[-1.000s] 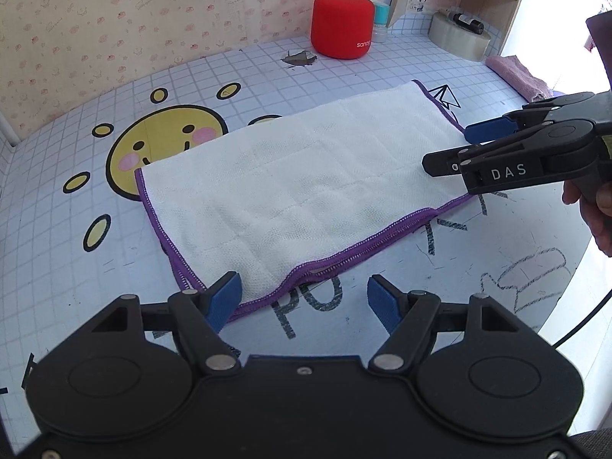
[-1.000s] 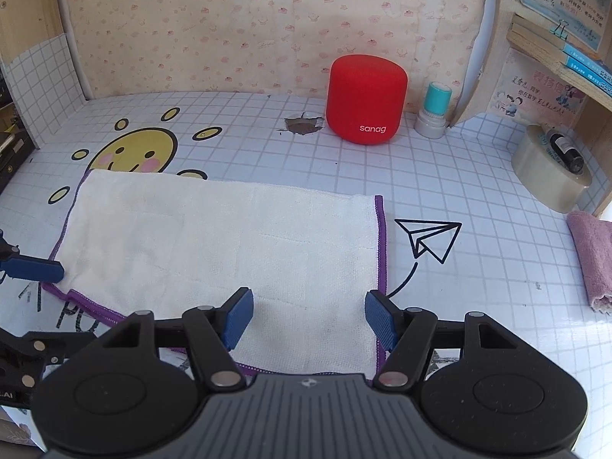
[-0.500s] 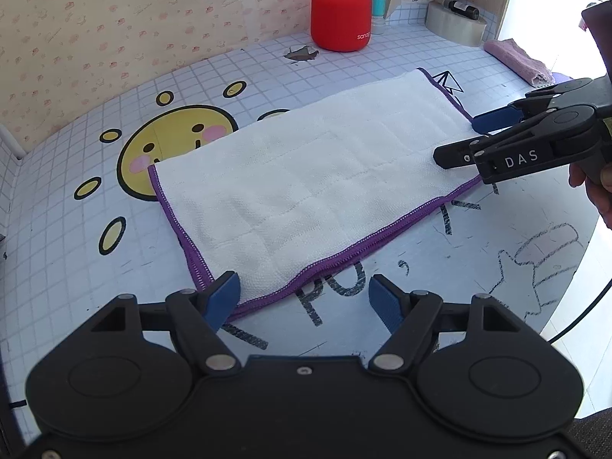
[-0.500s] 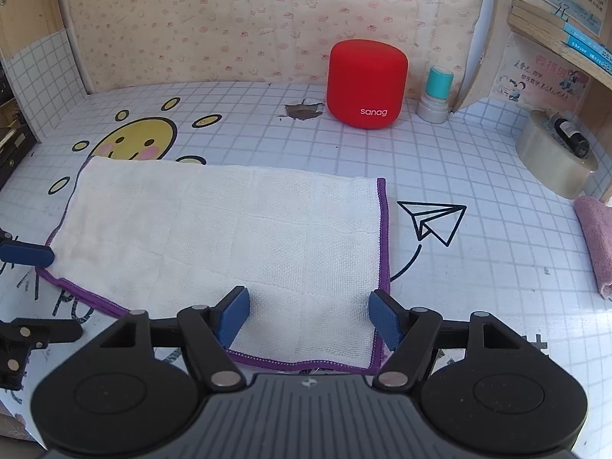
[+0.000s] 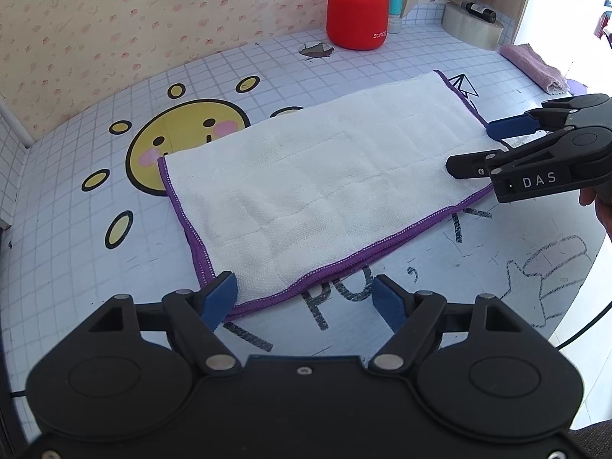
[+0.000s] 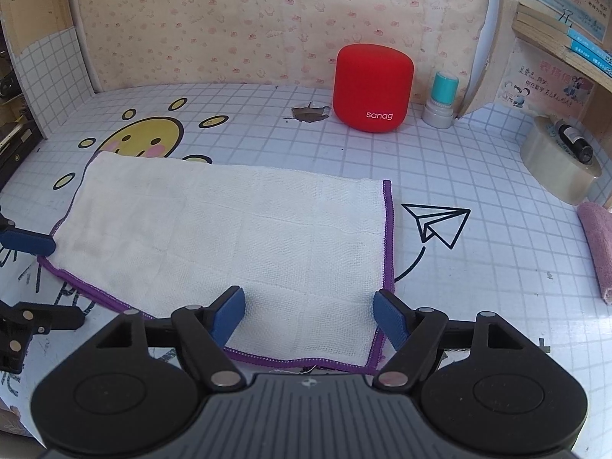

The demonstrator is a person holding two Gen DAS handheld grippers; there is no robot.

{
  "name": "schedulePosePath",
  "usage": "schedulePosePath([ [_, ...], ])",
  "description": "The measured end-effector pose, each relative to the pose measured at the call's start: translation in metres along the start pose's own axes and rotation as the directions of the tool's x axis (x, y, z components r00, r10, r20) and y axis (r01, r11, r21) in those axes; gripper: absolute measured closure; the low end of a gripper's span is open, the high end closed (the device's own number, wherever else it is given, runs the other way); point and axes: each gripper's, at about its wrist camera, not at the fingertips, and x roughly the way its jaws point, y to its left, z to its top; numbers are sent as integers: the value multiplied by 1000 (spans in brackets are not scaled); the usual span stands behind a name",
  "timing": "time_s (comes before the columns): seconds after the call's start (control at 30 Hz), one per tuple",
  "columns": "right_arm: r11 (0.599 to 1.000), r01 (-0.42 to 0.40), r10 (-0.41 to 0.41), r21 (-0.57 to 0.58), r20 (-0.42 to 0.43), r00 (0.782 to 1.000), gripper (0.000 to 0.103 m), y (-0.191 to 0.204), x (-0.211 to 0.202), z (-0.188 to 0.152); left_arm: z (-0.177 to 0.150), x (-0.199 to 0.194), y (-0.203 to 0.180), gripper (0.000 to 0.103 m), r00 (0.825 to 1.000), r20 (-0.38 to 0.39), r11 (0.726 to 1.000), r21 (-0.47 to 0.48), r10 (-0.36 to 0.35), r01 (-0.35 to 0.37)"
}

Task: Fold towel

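Two grippers hang over one towel, which lies flat on the table, folded in half into a long white rectangle with purple hems doubled along its near edge. It partly covers the sun drawing at one end and stops just beside the paper-plane drawing at the other.

From the left wrist we see our left gripper spread wide over the towel's near left corner, its left pad above the hem, nothing pinched. This view also shows the right gripper from the side, over the towel's right end, with a bit of the hand behind it. That hand is hidden in the right-wrist view.

From the right wrist we see our right gripper with jaws opening, the towel's near right corner lying loose between the pads, not squeezed. Only here do we see the speaker head-on with the small teal-capped bottle beside it, the tape roll and the pink cloth at the right edge.

Compared with a second ago, the right pads stand visibly wider, the left ones slightly wider. Both cameras now frame more of the table, and the towel has not shifted.
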Motion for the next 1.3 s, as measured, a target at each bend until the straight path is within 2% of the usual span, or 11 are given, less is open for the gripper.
schedulePosePath([
  [0.13, 1000, -2, 2, -2, -3, 1000, 28, 0, 0, 0, 1, 0, -2, 24, 1000, -5, 1000, -14, 12, -13],
  [0.27, 1000, 4, -4, -3, -31, 1000, 27, 0, -1, 7, 0, -14, -1, 24, 999, 48, 999, -49, 16, -13],
  [0.37, 1000, -6, 6, -1, 2, 1000, 28, -1, -9, 12, 0, -22, 5, 24, 997, 73, 993, -111, 39, -31],
  [0.53, 999, -50, 51, -22, 27, 998, 29, 3, -13, 30, -1, -15, 17, 24, 996, 44, 972, -223, 83, -71],
  [0.67, 990, -116, 120, -84, 49, 992, 30, 15, -12, 49, -4, -10, 24, 24, 997, 31, 956, -288, 67, -55],
  [0.87, 956, -201, 215, -216, 46, 976, 36, 42, -2, 81, -9, -4, 30, 24, 998, 21, 943, -329, 51, -41],
  [1.03, 914, -271, 286, -303, 5, 958, 36, 66, 13, 102, -7, -2, 30, 24, 999, 20, 947, -320, 44, -35],
  [1.1, 900, -288, 301, -328, -11, 954, 37, 74, 19, 108, -6, -1, 29, 24, 999, 17, 951, -308, 47, -40],
  [1.17, 888, -309, 315, -340, -38, 948, 44, 83, 27, 114, -5, -1, 28, 24, 999, 12, 953, -301, 47, -41],
  [1.3, 861, -336, 334, -382, -74, 940, 46, 98, 38, 122, -6, -2, 29, 24, 999, 10, 953, -300, 32, -27],
])
